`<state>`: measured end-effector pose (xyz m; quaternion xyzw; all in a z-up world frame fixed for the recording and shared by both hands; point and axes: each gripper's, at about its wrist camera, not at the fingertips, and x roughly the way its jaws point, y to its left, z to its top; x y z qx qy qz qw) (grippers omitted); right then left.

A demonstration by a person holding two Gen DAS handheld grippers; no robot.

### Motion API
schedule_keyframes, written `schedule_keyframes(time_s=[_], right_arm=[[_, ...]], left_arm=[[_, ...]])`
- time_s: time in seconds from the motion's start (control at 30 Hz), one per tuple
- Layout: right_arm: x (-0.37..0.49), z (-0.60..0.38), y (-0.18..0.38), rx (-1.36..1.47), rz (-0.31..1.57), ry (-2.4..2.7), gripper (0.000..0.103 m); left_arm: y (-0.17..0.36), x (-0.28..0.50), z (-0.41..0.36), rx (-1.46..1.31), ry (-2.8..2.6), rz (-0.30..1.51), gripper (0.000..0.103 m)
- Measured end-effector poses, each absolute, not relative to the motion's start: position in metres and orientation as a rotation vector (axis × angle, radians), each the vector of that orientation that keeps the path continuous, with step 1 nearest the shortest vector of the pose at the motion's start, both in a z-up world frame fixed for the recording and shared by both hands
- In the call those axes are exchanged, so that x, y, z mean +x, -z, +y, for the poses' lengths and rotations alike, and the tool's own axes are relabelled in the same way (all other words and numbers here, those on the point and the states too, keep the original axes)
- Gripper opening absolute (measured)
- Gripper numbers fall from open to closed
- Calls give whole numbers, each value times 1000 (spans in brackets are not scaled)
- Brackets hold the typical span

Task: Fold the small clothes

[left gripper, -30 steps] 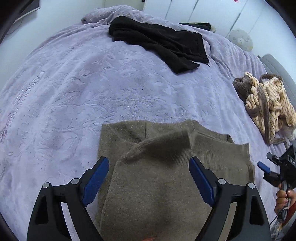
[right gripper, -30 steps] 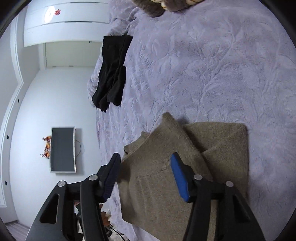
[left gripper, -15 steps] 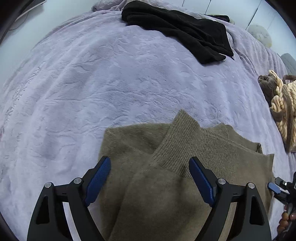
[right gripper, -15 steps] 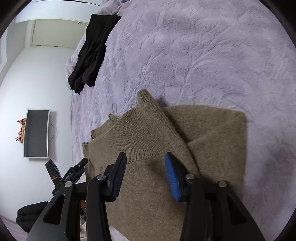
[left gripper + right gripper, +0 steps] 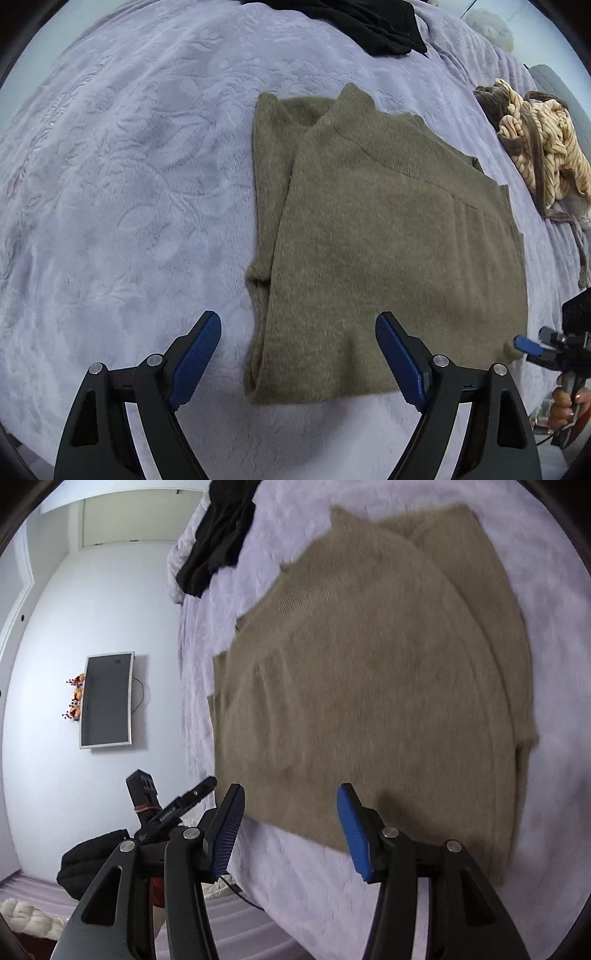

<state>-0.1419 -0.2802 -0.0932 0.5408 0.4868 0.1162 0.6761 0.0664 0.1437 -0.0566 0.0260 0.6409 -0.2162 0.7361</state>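
Left hand-held gripper (image 5: 298, 350) just above folded olive sweater (image 5: 388, 240)

An olive-brown knitted sweater (image 5: 388, 251) lies flat on a lilac embossed bedspread (image 5: 122, 177), folded into a roughly rectangular block. In the left wrist view it fills the centre and right of the frame, its ribbed band running diagonally from the upper middle toward the right edge. One layer is folded over another: a narrower strip of the under layer shows along the left side, ending in a small rumpled corner at mid-height. The near hem lies straight across the lower middle of the frame. In the right wrist view the same sweater (image 5: 369, 686) fills the centre and upper right, slightly blurred, with the overlapped layer's edge curving down its right side.
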Motion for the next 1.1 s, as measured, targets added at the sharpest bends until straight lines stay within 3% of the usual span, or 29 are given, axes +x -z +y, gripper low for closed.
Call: schedule_keyframes(time_s=[0.1,0.17,0.23,0.3,0.37,0.4,0.43,0.63,0.83,0.87,0.97,1.07,1.1], right_arm=[[-176,-257,112,1278,1128,-168,56],[-203,-255,121,1341,1085,-41,56],[-224,-261,130,1409,1022,73,56],[-237,-270,139,1484,934,164,56],[-239,-282,148,1548,850,237,56],[-237,-284,151,1580,821,251,38],[-235,-287,153,1613,792,264,9],[-224,-286,101,1354,844,216,8],[-221,-288,140,1255,1028,302,9],[-219,-288,141,1247,1033,310,9],[-216,-286,133,1223,1047,322,13],[-215,-279,120,1159,1116,357,35],[-214,-275,113,1124,1137,369,44]], left_arm=[[68,60,148,35,526,1453,75],[75,57,149,35,557,1483,64],[80,57,149,40,587,1492,63],[86,58,149,27,608,1516,39],[90,62,150,-11,646,1534,24],[89,63,152,-31,668,1540,18],[85,63,154,-43,694,1539,18],[74,48,169,2,763,1493,17],[85,39,177,-37,726,1448,18],[81,38,180,-28,700,1429,23],[75,33,183,34,607,1392,54],[72,31,196,13,552,1378,57],[72,30,202,5,533,1372,70]])
